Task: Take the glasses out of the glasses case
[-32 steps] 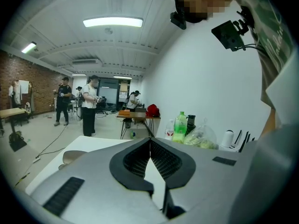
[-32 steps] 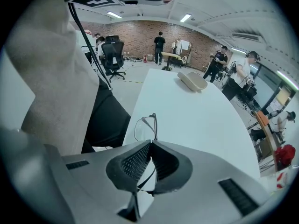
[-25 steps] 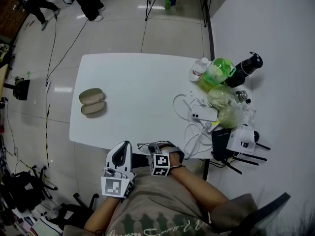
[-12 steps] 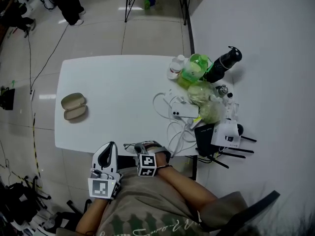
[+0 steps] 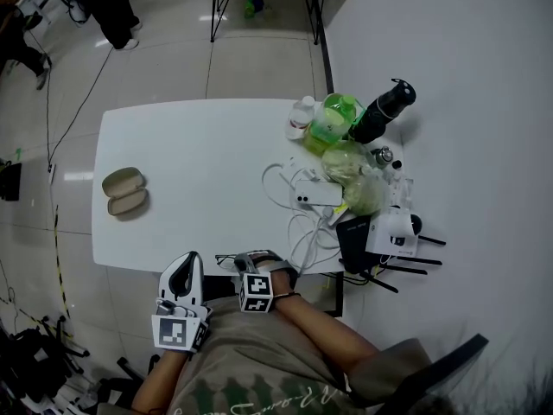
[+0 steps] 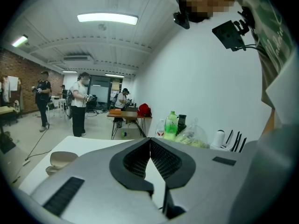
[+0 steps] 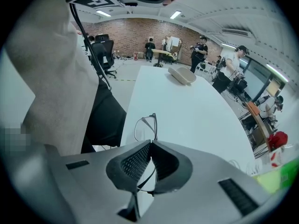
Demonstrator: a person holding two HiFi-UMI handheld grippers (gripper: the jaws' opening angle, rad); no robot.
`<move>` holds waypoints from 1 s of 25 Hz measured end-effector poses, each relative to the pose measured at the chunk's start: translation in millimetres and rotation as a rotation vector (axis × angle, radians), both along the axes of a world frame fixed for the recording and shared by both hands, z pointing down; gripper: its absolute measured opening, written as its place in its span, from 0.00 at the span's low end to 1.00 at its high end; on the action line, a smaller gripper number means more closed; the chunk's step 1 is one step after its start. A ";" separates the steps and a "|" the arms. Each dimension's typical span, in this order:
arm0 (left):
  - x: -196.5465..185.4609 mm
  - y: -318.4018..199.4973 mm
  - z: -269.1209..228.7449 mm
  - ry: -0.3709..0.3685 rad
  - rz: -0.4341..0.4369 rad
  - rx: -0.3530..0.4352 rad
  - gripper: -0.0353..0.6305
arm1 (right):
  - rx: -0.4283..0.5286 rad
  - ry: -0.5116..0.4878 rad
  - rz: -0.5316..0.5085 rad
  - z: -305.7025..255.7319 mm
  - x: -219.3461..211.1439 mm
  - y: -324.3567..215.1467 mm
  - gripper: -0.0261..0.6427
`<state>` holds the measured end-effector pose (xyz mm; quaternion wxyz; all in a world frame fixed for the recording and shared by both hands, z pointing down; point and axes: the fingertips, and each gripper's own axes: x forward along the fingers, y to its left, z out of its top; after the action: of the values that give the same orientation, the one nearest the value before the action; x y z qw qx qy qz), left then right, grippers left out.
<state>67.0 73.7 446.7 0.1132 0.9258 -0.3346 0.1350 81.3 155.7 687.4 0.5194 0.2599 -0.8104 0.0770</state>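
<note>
Right gripper [image 7: 150, 144] jaws clamped shut on thin black wire-framed glasses [image 7: 145, 128], lens just past the fingertips; left gripper [image 6: 150, 140] jaws together, holding nothing.

Your white desk [image 5: 207, 162] is carrying an open glasses case [image 5: 124, 192] near its left end, lying well apart from everything else. The right end is holding a crowded cluster: a green bottle [image 5: 333, 121], a small white bottle [image 5: 300, 116] just beside it, a tilted black flask [image 5: 380, 111], a clear bag [image 5: 354, 184], a flat white device [image 5: 316, 199] and looping white cables [image 5: 302, 227].
</note>
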 end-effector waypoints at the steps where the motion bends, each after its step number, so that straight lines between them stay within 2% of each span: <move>1: -0.1 0.7 0.6 0.002 0.001 -0.003 0.06 | 0.001 0.007 -0.002 0.5 1.4 1.4 0.07; 15: -8.1 -2.3 -3.5 0.023 -0.026 0.010 0.06 | -0.012 0.021 0.002 2.7 5.1 9.9 0.07; 25: -0.8 1.9 1.9 0.011 -0.003 0.007 0.06 | -0.012 0.025 0.011 4.9 12.7 9.5 0.07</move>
<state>66.2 75.6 448.5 0.1120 0.9263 -0.3359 0.1287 94.0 165.2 692.3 0.5308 0.2625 -0.8017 0.0813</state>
